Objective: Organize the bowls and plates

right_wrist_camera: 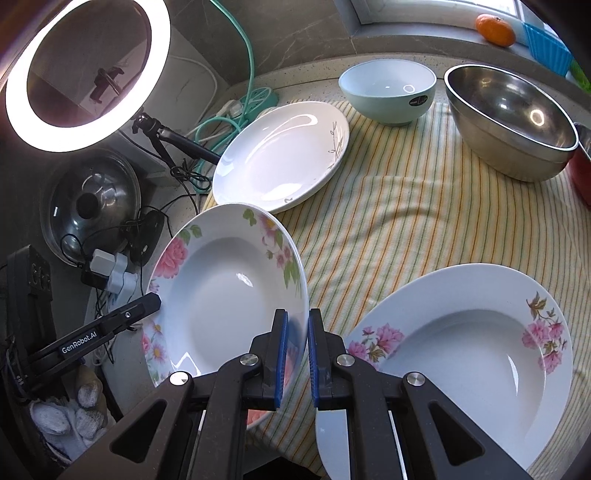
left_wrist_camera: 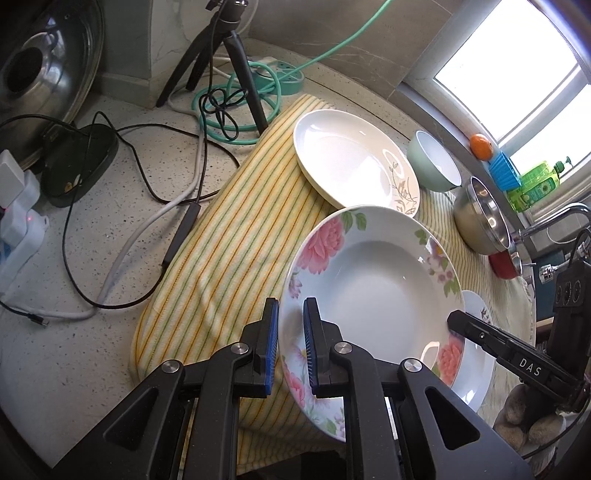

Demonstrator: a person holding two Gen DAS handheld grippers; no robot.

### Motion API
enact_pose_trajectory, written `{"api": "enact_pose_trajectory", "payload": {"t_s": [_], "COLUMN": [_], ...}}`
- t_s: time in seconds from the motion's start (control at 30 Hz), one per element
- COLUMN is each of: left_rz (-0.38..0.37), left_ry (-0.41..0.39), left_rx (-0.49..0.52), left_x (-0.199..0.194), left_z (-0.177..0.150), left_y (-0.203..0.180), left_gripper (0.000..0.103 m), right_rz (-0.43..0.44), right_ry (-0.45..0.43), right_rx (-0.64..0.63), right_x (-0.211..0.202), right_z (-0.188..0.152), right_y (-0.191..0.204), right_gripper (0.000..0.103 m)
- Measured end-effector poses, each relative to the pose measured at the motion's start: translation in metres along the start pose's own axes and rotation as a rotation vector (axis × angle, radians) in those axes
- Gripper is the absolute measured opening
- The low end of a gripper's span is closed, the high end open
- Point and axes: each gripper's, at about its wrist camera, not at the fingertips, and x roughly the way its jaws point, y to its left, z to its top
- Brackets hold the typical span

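Note:
A pink-flowered deep plate (left_wrist_camera: 373, 280) (right_wrist_camera: 225, 288) is held off the striped cloth, tilted. My left gripper (left_wrist_camera: 290, 347) is shut on its left rim. My right gripper (right_wrist_camera: 295, 354) is shut on its opposite rim; its finger shows in the left wrist view (left_wrist_camera: 480, 334). A second flowered plate (right_wrist_camera: 461, 354) lies on the cloth beside it, partly under the held plate in the left wrist view (left_wrist_camera: 476, 365). A white plate with a grey leaf print (left_wrist_camera: 354, 162) (right_wrist_camera: 280, 158) lies farther back. A pale green bowl (left_wrist_camera: 436, 162) (right_wrist_camera: 388, 92) and a steel bowl (left_wrist_camera: 480, 218) (right_wrist_camera: 509, 122) stand at the back.
The yellow striped cloth (left_wrist_camera: 221, 251) (right_wrist_camera: 424, 221) covers the counter. Cables, a tripod (left_wrist_camera: 229, 48), a pot lid (right_wrist_camera: 92, 210) and power strips lie to the left. A ring light (right_wrist_camera: 88, 74) glows at upper left. A red pot (left_wrist_camera: 504, 264), a tap and an orange (right_wrist_camera: 495, 29) are near the window.

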Motion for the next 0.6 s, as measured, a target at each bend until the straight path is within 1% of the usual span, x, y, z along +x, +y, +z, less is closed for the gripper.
{"api": "enact_pose_trajectory", "payload": {"t_s": [0.37, 0.6], "left_rz": [-0.026, -0.052], "left_ry": [0.014, 0.036], "left_rx": [0.063, 0.110], "left_x": [0.005, 0.012], "left_z": [-0.002, -0.007], "left_y": [-0.033, -0.057], "left_gripper": [0.012, 0.012], "right_rz": [-0.019, -0.044], "right_ry": [-0.034, -0.053], "right_rx": [0.055, 0.104], "right_x": [-0.023, -0.039], "right_z": [-0.011, -0.024], "right_y": [-0.026, -0.051], "right_gripper": [0.010, 0.010]}}
